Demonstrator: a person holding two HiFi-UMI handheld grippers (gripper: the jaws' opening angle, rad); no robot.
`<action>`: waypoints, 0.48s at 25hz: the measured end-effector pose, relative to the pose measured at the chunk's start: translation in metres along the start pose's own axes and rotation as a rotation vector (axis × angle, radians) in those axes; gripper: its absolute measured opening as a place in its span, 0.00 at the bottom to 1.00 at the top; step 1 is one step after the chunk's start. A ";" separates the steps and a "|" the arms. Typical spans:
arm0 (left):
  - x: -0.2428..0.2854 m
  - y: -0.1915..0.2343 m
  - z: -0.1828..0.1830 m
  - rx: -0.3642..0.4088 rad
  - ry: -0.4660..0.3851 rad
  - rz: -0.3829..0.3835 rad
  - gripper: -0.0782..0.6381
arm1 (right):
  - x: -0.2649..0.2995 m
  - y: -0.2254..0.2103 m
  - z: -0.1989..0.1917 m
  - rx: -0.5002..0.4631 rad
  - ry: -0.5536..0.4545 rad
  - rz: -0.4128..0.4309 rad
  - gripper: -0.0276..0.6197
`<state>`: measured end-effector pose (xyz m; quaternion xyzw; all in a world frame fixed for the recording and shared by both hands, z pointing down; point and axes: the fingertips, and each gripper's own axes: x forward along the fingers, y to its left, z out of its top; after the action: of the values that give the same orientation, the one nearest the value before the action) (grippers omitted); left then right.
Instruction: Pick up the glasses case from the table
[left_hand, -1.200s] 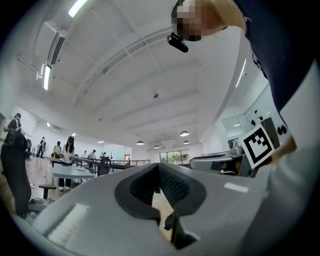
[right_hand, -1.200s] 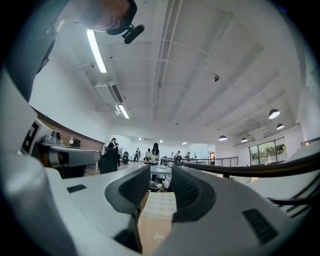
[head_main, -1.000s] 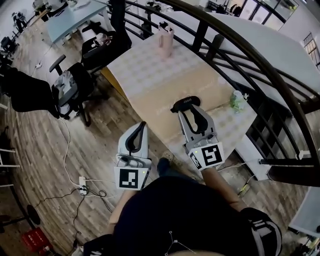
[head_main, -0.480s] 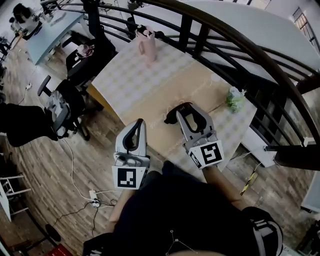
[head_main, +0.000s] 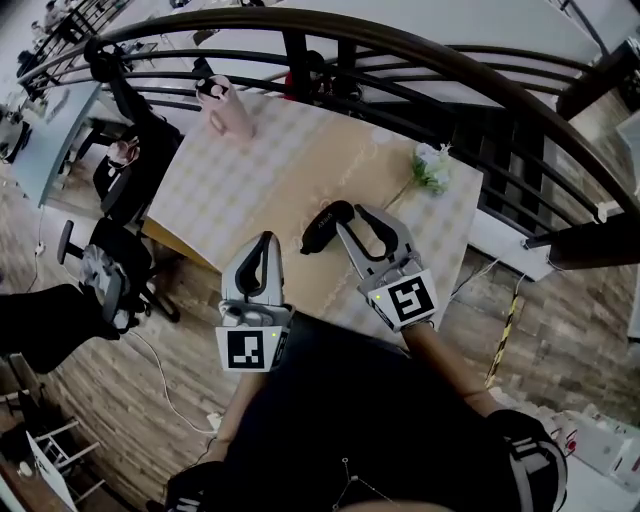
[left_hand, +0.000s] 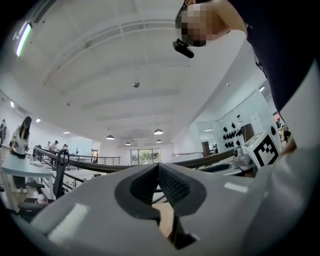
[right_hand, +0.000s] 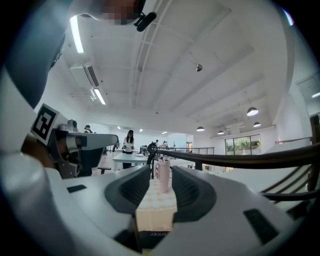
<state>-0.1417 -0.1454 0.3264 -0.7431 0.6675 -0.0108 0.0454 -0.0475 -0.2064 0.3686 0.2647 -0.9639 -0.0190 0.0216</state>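
Left gripper (head_main: 264, 246) reached table (head_main: 250, 160) edge; closed, empty | right gripper (head_main: 354, 221) gripped glasses case (head_main: 322, 229), at its 10 o'clock | step was pickup; next probably needed a lift clear

The light is even and fairly bright, from ceiling strips (right_hand: 76, 34) and round downlights (right_hand: 252, 111); what shadows I see are soft. Both gripper views bow strongly and blacken at the corners, the left gripper (left_hand: 159, 169) blurred near the lens. The head view looks greyer, its railing (head_main: 400, 42) curved.
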 end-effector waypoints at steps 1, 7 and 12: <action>0.003 -0.001 -0.002 -0.005 -0.002 -0.019 0.12 | -0.001 0.001 -0.003 -0.015 0.010 -0.008 0.21; 0.023 0.008 -0.022 -0.024 -0.029 -0.156 0.12 | 0.006 0.008 -0.031 -0.086 0.091 -0.074 0.21; 0.042 0.013 -0.028 -0.016 -0.036 -0.289 0.12 | 0.014 0.003 -0.051 -0.127 0.140 -0.152 0.22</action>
<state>-0.1523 -0.1898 0.3517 -0.8320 0.5526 0.0013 0.0493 -0.0589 -0.2123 0.4201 0.3359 -0.9340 -0.0631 0.1042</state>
